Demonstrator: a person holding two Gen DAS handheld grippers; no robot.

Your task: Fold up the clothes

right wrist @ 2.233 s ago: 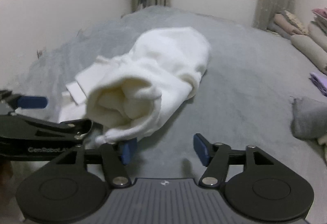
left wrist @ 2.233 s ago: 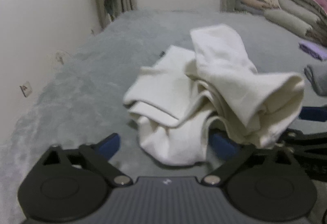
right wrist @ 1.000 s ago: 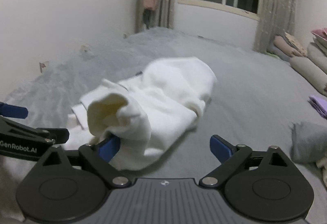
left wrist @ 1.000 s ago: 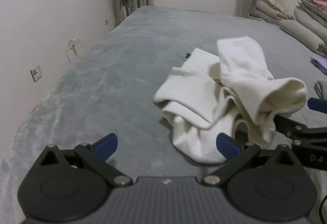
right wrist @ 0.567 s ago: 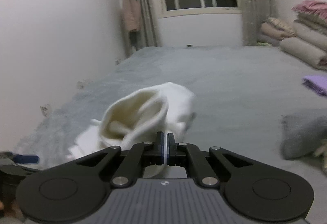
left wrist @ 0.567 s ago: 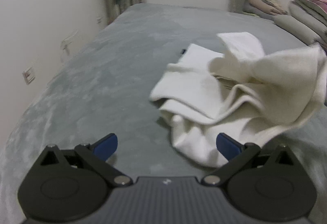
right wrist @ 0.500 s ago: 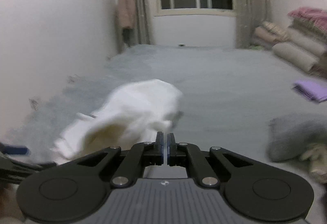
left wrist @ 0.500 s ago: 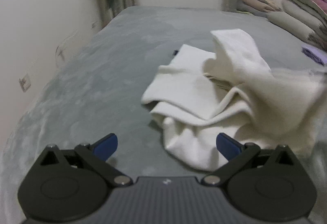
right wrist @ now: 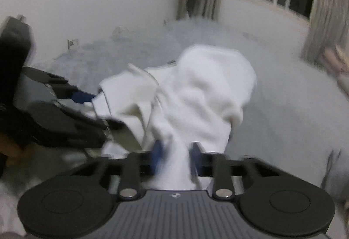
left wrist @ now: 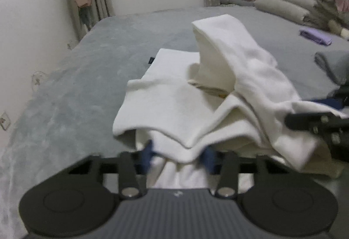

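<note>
A wide grey bed [left wrist: 91, 77] carried the crumpled white garment [left wrist: 174, 104], which lay in a heap running away from both cameras toward the window, its near hem bunched right at the tools, so both were equally close and any next move would have to draw that hem back or outward. The left gripper [left wrist: 177, 155] had its fingers partly closed around a fold of the near edge, the cloth filling the gap between them. The right gripper [right wrist: 175, 157], just beside it to the right, likewise sat narrowed on a gathered strip of white cloth, though blur left the firmness of either grip unclear.
</note>
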